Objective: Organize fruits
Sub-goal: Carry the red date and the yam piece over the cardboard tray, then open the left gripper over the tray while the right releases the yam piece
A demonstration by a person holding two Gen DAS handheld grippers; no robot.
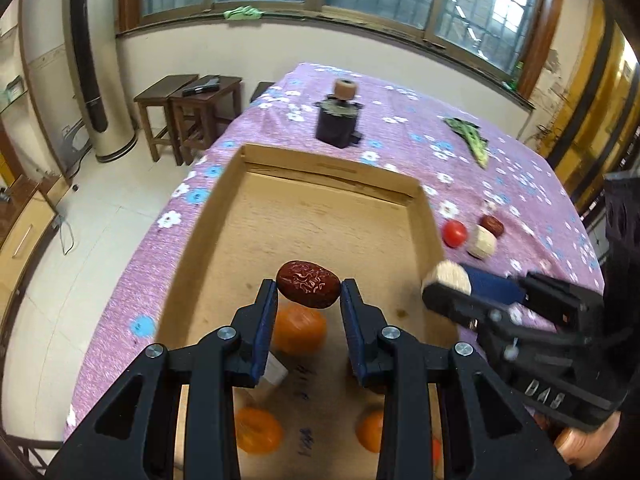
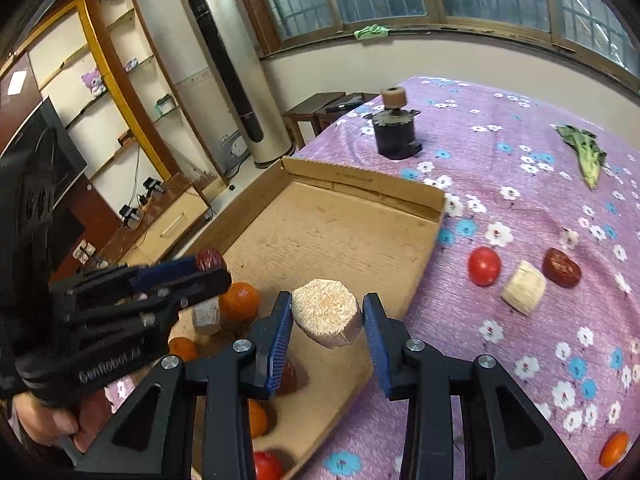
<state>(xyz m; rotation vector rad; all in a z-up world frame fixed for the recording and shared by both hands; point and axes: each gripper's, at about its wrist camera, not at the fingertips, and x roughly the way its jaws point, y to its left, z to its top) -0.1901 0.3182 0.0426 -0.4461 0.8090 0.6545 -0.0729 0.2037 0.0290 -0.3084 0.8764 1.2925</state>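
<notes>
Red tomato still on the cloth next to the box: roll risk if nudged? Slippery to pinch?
The tomato looks round and glossy, so it would probably roll on the tablecloth if nudged. Its smooth skin may slip between the pads. It is probably soft, so a light squeeze seems wise.

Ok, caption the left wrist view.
Left gripper holds a red date over the cardboard tray.

oranges [image 1: 299, 328] in box [image 1: 320, 178], tomato [image 1: 455, 233] right

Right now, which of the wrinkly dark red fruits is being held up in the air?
The red date pinched between the left gripper jaws, above the cardboard tray. The other date lies on the purple cloth beside a pale chunk.
</notes>
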